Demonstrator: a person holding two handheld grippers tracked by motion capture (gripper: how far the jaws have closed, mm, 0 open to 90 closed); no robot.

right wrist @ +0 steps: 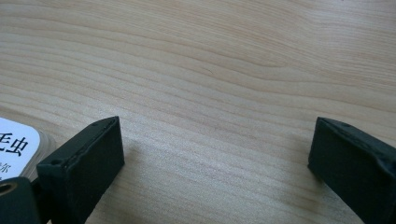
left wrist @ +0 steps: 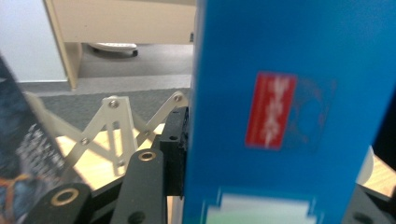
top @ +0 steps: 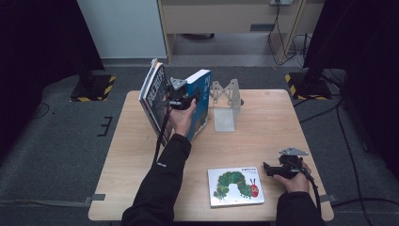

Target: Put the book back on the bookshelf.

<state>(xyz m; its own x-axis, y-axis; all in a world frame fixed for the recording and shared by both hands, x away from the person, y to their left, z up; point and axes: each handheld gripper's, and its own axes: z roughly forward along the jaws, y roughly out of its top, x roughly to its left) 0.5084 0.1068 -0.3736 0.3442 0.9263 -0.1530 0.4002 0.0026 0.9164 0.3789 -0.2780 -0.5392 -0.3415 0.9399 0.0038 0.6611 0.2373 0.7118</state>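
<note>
Item: blue book [top: 200, 101], upright at the far middle of the wooden table [top: 263, 136], held between the jaws of the left gripper [top: 181, 99], which pinch it across its thickness; in the left gripper view the blue cover [left wrist: 289, 107] with its red label stands hard against the inner black finger [left wrist: 175, 154]

Beside it: a dark-covered book [top: 154, 94] leaning just left of the fingers, its blurred cover edge [left wrist: 23, 154] at the near left of the left gripper view; a pale folding bookstand [top: 226, 106] just right of the blue book, its lattice [left wrist: 116, 126] seen beyond the finger, standing in the way on that side

Second item: caterpillar picture book [top: 235, 186] flat on the near table, just left of the right gripper [top: 270, 169]; its white corner [right wrist: 16, 144] lies beside the left finger [right wrist: 88, 158]

Right gripper: jaws spread wide over bare wood, nothing between them

Obscured: the outer finger of the left gripper is hidden behind the blue book; the blue cover's label print is blurred beyond reading; the caterpillar book is cut off in the right gripper view; whether the dark book touches the blue one cannot be told
</note>
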